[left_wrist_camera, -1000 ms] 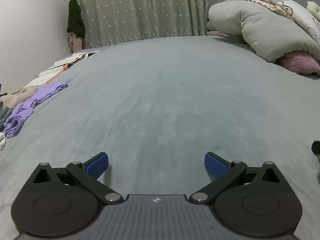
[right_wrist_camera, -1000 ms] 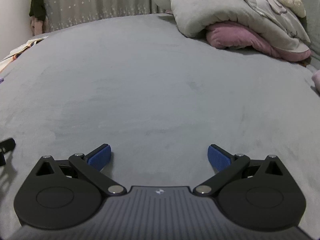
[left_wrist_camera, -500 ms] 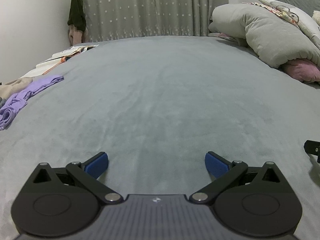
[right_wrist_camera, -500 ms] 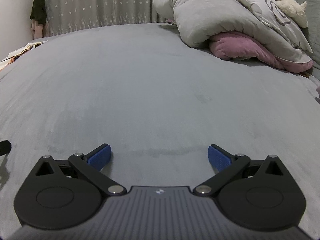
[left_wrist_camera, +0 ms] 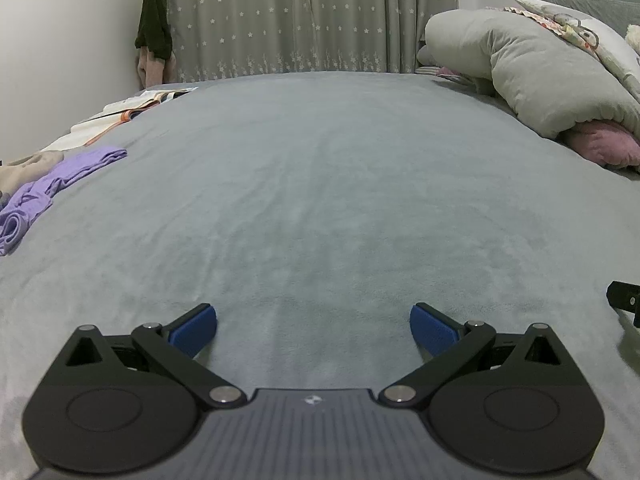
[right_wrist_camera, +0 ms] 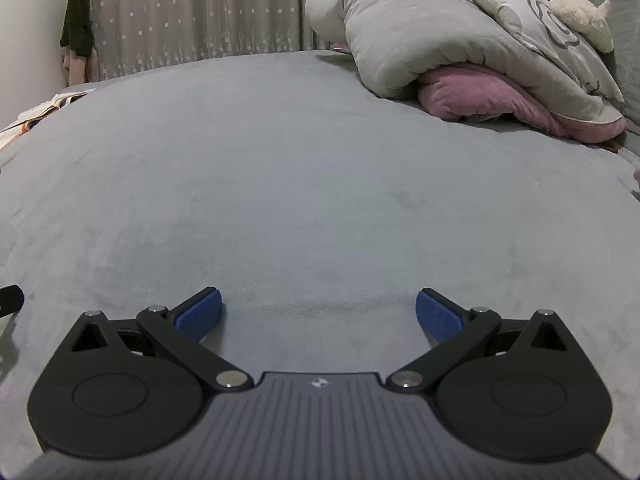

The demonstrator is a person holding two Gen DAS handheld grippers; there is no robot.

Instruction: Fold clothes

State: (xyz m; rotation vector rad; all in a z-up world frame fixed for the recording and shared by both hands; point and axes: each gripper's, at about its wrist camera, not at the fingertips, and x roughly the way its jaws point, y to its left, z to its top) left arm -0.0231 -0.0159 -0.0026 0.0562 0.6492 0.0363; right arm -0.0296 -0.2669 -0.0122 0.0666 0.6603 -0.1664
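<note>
Both views have tilted up toward the curtain (left_wrist_camera: pixel 312 16); each gripper (left_wrist_camera: pixel 313 326) (right_wrist_camera: pixel 319 312) gapes over grey bedspread (left_wrist_camera: pixel 320 168).

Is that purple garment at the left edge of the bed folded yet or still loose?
Not folded: the purple garment lies bunched and rumpled on the grey bed. Left gripper is open, empty.

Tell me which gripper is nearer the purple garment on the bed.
Left. The left gripper has the purple garment ahead to its left. The right gripper sits further right; its view misses the garment.
</note>
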